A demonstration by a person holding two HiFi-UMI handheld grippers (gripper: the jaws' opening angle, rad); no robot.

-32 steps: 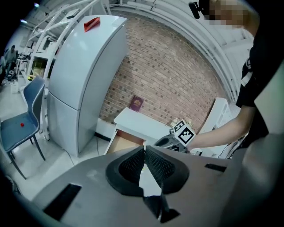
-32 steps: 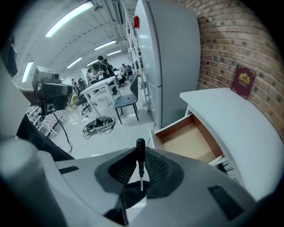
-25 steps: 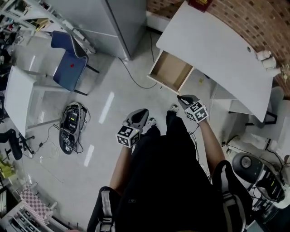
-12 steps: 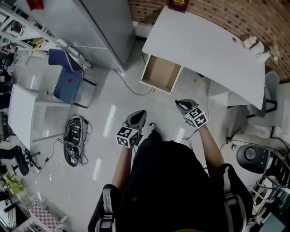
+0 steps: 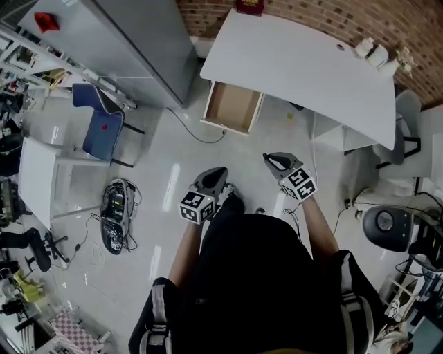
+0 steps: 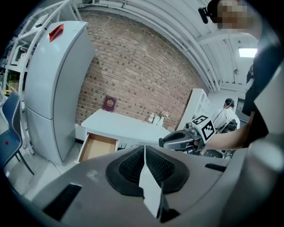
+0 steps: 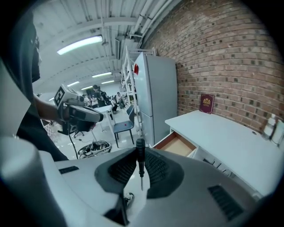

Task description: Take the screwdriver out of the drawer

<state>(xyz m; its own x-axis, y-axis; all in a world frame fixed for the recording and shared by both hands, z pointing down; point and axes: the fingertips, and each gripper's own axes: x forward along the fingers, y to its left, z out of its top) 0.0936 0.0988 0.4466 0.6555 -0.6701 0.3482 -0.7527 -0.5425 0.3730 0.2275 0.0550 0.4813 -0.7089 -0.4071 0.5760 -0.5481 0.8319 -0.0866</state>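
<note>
The wooden drawer (image 5: 232,107) stands pulled out of the white desk (image 5: 304,62), and its inside looks bare. My right gripper (image 5: 270,160) hangs over the floor, well short of the drawer. It is shut on a screwdriver (image 7: 140,159) with a black handle and a thin metal shaft that points down between the pads. My left gripper (image 5: 216,171) floats beside it at the left, jaws shut with nothing in them. In the left gripper view the drawer (image 6: 95,147) lies ahead past the closed pads (image 6: 133,166).
A tall grey cabinet (image 5: 138,34) stands left of the desk, with a blue chair (image 5: 97,117) and a device with cables (image 5: 114,211) on the floor. A red book (image 5: 249,5) and small bottles (image 5: 374,52) sit on the desk. A cable (image 5: 190,131) trails near the drawer.
Both grippers have drawn back from the drawer and risen, the right one still holding the screwdriver. The desk and drawer now sit farther off in the head view.
</note>
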